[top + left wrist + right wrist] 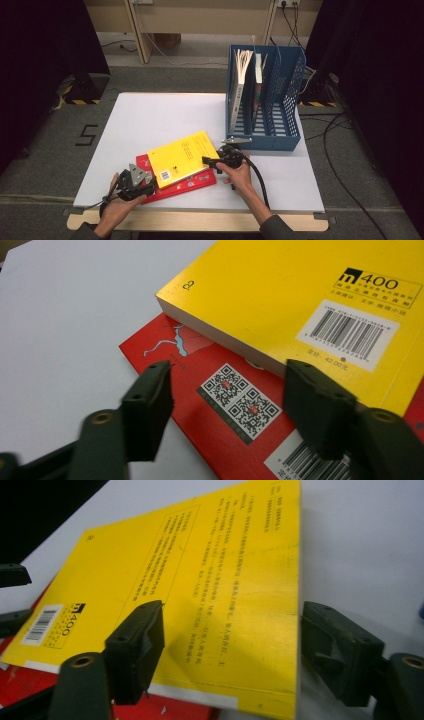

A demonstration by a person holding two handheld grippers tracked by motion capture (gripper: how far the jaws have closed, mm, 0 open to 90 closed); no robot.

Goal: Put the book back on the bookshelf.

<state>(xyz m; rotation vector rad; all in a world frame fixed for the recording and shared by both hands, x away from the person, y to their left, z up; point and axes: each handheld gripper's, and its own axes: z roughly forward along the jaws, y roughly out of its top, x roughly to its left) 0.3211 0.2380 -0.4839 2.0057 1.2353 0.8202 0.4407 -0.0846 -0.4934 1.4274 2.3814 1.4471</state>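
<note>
A: Where are the two books?

B: Both lie flat at the near part of the white table (150, 120); the yellow book (182, 157) rests on top of the red book (192, 185), skewed, so the red cover shows along the near edge and at the left corner; the yellow one lies back cover up, barcode and printed text showing.

A: And the left gripper (150, 187)?

B: It sits at the near left corner of the red book, in the person's left hand (117, 207); in the left gripper view its jaws stand apart over that corner, one above the bare table, the other above the red cover just beside the yellow book's edge; the pads press on nothing; it holds nothing.

A: The right gripper (206, 161)?

B: It comes in from the right, at the yellow book's right edge; in the right gripper view one jaw is over the yellow cover, the other beyond the book's edge beside the table; the jaws are wide; whether the book's edge lies between them I cannot tell; neither pad presses the cover.

A: Anything else?

B: A blue file rack (285, 100) stands at the far right of the table, well apart from the books; a few books stand upright in its left compartments.
</note>
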